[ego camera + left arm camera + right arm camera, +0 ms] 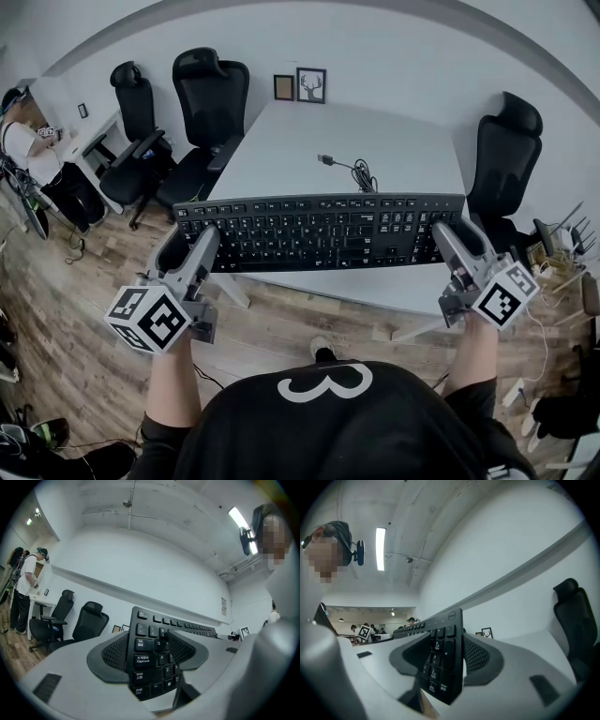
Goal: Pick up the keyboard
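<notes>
**Inspector:** Left hand-held gripper [204, 242], status?
**Assistant:** Clamped on the left end of the black keyboard [319, 230], one pad on each face.
**Inspector:** Right hand-held gripper [442, 232]?
**Assistant:** Clamped on the right end likewise.
**Inspector:** Keyboard position?
**Assistant:** Level between both, over the near edge of the white surface [281, 145]. Its cable [354, 171] lies behind.

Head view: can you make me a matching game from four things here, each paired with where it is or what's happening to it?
Things:
1 keyboard
2 cable
3 frames
4 lone chair

Places or states:
A coiled on the table
B against the far wall
C gripped at both ends
D right of the table

Pairs: 1-C, 2-A, 3-B, 4-D
</notes>
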